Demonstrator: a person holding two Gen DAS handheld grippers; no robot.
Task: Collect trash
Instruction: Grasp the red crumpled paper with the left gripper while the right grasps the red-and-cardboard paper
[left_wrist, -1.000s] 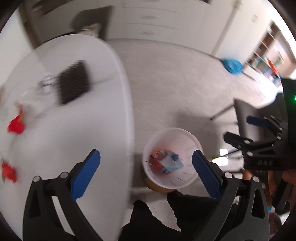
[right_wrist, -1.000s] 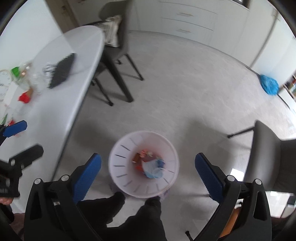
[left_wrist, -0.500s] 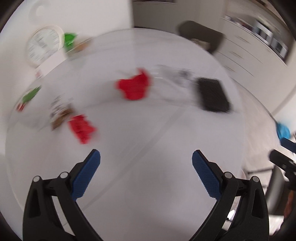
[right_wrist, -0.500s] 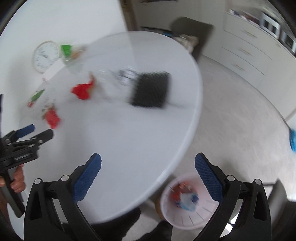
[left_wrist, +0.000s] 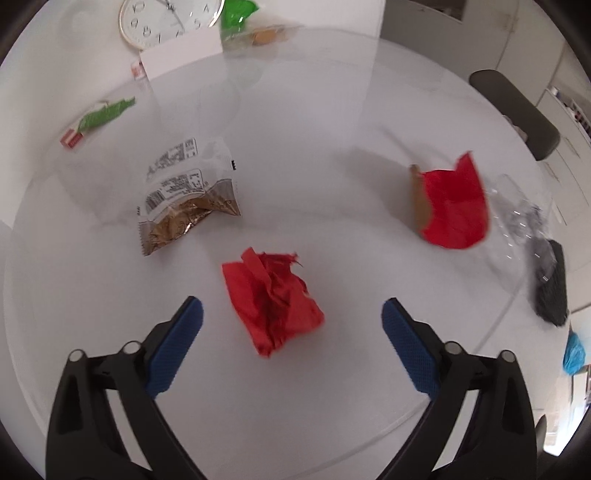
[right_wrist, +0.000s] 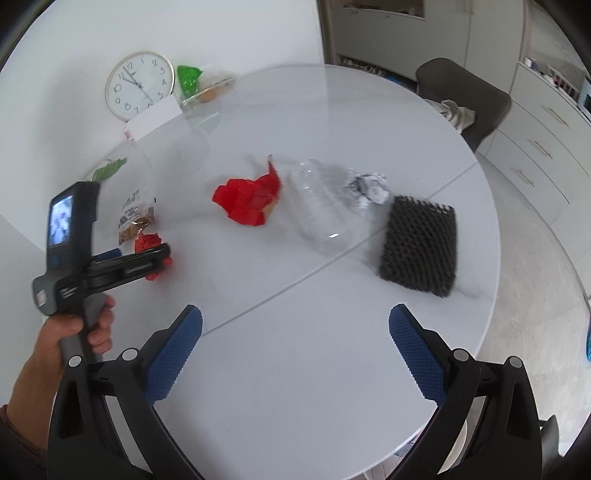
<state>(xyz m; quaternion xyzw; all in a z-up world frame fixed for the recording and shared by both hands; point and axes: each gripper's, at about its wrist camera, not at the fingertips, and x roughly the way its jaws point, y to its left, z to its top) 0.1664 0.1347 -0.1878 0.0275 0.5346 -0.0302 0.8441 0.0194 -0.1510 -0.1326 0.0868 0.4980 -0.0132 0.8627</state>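
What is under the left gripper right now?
A crumpled red paper wad lies on the white table below the left gripper, whose open jaws have just been closing without touching it. The gripper frame hides the table directly beneath it.

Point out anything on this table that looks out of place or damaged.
Litter is scattered over the white table: a crumpled red paper in front of the left gripper, a torn red wrapper, an emptied snack packet, a squashed clear bottle lying on its side, crumpled foil. A wall clock stands oddly on the tabletop.
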